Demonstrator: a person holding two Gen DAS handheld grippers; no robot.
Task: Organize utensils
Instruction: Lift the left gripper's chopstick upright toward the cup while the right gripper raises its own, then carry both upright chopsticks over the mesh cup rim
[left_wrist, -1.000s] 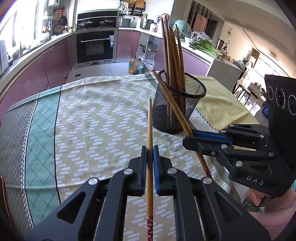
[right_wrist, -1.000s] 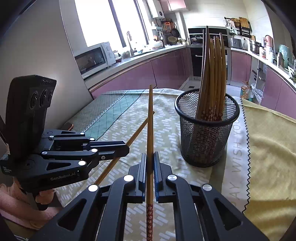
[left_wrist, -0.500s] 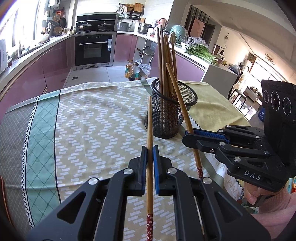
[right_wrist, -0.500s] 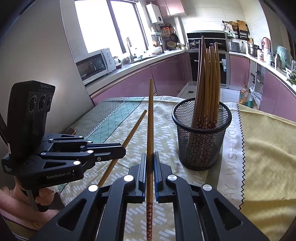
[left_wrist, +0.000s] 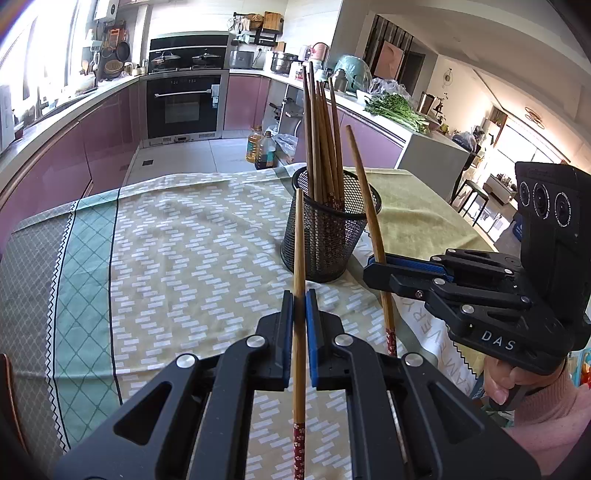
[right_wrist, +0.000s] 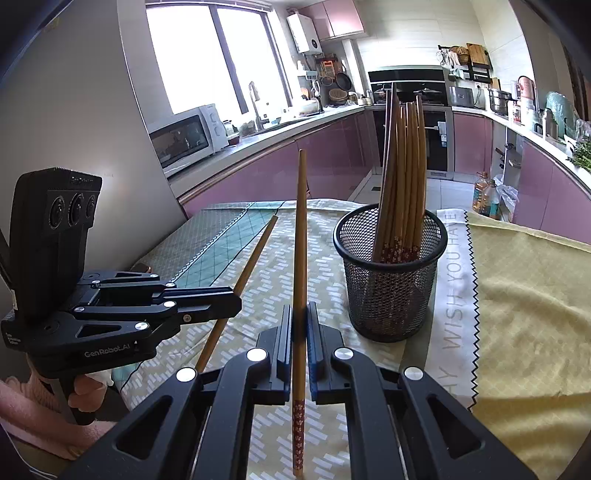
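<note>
Bamboo chopsticks are clamped in both tools: one chopstick is pinched between the closed blue pads of the left tool, and a second chopstick is gripped likewise by the right tool. Both are held above the surface, which is covered by a patterned cloth. Just beyond them, a black mesh holder is seen standing upright, filled with more chopsticks.
</note>
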